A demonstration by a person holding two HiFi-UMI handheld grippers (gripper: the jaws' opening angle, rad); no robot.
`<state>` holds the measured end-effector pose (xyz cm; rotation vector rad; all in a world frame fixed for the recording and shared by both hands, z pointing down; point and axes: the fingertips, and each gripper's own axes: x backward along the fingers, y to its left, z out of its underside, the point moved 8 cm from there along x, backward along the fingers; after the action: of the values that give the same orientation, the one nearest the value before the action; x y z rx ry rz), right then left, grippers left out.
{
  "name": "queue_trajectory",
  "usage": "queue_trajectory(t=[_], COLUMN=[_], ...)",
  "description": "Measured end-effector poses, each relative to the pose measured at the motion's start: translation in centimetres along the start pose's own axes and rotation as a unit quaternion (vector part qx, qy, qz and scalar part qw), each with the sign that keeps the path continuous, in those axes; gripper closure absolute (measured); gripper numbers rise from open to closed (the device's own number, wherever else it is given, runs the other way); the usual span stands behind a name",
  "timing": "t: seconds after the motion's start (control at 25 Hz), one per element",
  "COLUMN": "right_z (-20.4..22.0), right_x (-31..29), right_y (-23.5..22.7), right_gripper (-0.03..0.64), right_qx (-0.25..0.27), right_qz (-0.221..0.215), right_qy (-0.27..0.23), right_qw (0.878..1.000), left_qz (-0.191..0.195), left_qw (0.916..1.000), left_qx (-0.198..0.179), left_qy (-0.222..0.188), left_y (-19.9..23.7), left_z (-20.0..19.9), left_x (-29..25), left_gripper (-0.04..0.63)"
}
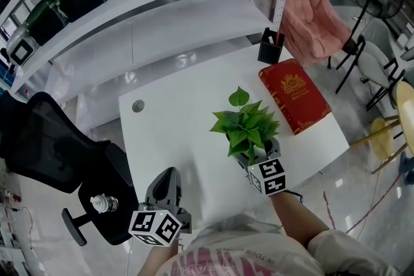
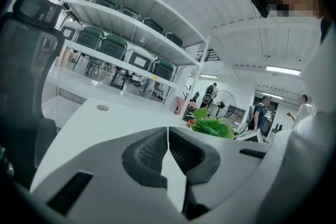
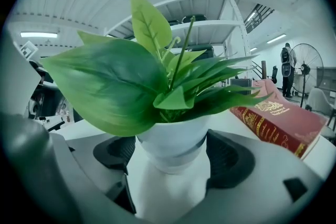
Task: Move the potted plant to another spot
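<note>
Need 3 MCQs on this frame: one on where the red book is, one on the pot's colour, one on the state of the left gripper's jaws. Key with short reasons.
1. In the head view, where does the red book lie?
A. On the table, right of the potted plant
B. Left of the plant
C. Under the plant

2. What colour is the plant's pot?
A. Black
B. Red
C. White

3. How do the jaws of the left gripper stand?
A. Wide apart
B. Together, nothing between them
C. Clamped on the book

Key:
1 A: the book lies flat on the tabletop to the plant's right.
2 C: the right gripper view shows a white pot under the green leaves.
3 B: the left gripper view shows the jaws closed against each other.
</note>
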<state>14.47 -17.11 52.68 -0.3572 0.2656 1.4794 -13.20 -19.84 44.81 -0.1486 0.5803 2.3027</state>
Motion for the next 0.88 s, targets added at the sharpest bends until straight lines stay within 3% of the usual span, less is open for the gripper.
queue_trajectory(t=[0.88], right_z=[0.63], right_x=[0.21], right_y=[0.03], right_gripper=[0.179], right_qx=[0.013], right_qz=[0.004], right_qy=[-0.004], right_qw=[1.000], left_qz=[-0.001], left_qw=[1.0000], left_qx=[0.002], left_qy=[-0.002], left_y=[0.29], left_z=[0.09], left_x=[0.37], left_gripper=[0.568])
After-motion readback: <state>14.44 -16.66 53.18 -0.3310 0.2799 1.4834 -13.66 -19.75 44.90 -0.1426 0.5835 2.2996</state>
